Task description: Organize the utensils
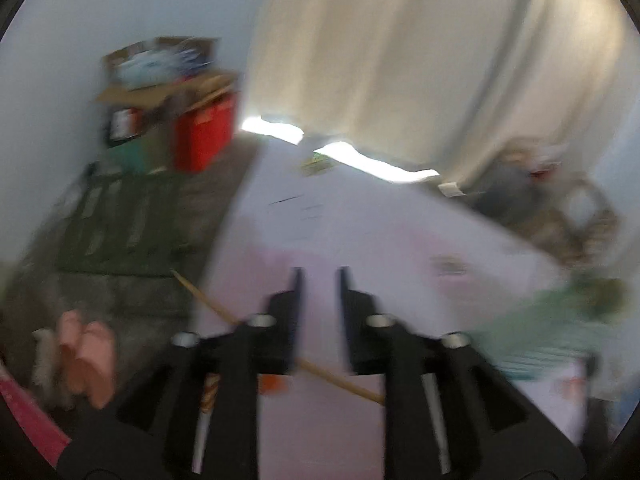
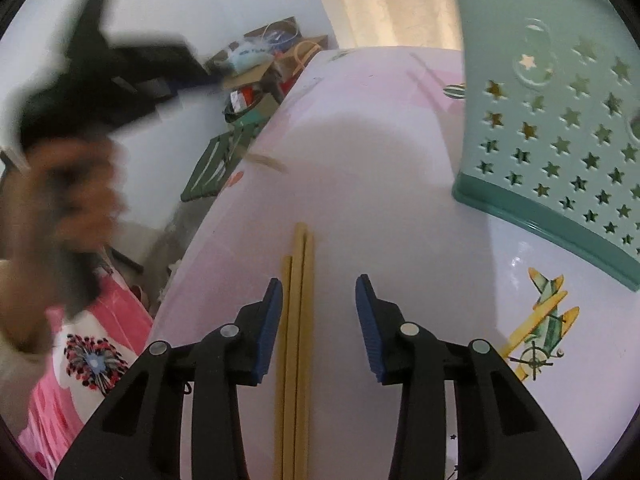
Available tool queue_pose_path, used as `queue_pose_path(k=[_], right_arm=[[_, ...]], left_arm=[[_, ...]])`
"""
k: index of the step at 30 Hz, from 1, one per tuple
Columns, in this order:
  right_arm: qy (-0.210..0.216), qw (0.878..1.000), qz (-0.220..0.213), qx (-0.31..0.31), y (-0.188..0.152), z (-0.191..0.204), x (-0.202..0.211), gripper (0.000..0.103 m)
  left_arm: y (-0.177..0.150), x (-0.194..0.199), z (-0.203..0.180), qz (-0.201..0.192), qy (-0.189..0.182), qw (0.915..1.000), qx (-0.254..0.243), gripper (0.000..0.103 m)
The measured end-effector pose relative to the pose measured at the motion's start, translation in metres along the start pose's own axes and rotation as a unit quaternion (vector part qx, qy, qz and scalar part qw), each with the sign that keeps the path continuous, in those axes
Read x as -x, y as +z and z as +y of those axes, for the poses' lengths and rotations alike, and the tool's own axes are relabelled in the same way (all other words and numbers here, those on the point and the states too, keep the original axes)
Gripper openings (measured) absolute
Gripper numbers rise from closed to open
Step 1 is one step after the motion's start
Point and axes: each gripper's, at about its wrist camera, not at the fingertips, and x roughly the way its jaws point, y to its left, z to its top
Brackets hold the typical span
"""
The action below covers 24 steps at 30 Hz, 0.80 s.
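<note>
Three pale wooden chopsticks (image 2: pixel 295 344) lie flat and parallel on the pink sheet, touching side by side, tips toward twelve o'clock in the right wrist view. At two o'clock from them a mint-green utensil basket (image 2: pixel 556 120) with star-shaped holes and a darker base band stands tilted. In the blurred left wrist view, what seems a single chopstick (image 1: pixel 280 344) lies slantwise.

place: home | signs: curtain (image 1: pixel 420 60), cluttered boxes (image 1: pixel 168 92), patterned tablecloth (image 2: pixel 400 160)
</note>
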Motion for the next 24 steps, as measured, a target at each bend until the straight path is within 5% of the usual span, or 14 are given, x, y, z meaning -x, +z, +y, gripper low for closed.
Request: queue_pose_path(k=[1, 2, 3, 9, 16, 22, 24], right_arm=[[0.002, 1.0, -0.002, -0.006, 0.0, -0.001, 0.001, 0.037], [0.003, 1.0, -0.003, -0.009, 0.001, -0.001, 0.001, 0.037], [0.003, 1.0, -0.007, -0.015, 0.001, -0.002, 0.003, 0.037], [-0.005, 1.0, -0.008, 0.002, 0.002, -0.001, 0.01, 0.037], [0.015, 1.0, 0.024, 0.006, -0.002, 0.0, -0.007, 0.038], [-0.019, 0.999, 0.019, 0.044, -0.004, 0.014, -0.015, 0.037], [-0.05, 0.996, 0.018, 0.068, -0.005, 0.02, -0.016, 0.025]], left_arm=[[-0.003, -0.023, 0.008, 0.043, 0.015, 0.999, -0.002, 0.021], [-0.014, -0.05, 0.021, 0.096, 0.024, 0.9945, 0.033, 0.004], [-0.029, -0.059, 0.033, 0.097, -0.012, 0.9922, 0.077, 0.004], [-0.039, -0.057, 0.046, 0.087, -0.054, 0.9859, 0.133, 0.0], [-0.043, -0.023, 0.026, 0.035, -0.06, 0.9953, 0.067, 0.0], [-0.056, 0.001, -0.009, 0.04, -0.081, 0.9959, -0.002, 0.0], [-0.062, 0.008, -0.022, 0.045, -0.091, 0.9946, -0.022, 0.0]])
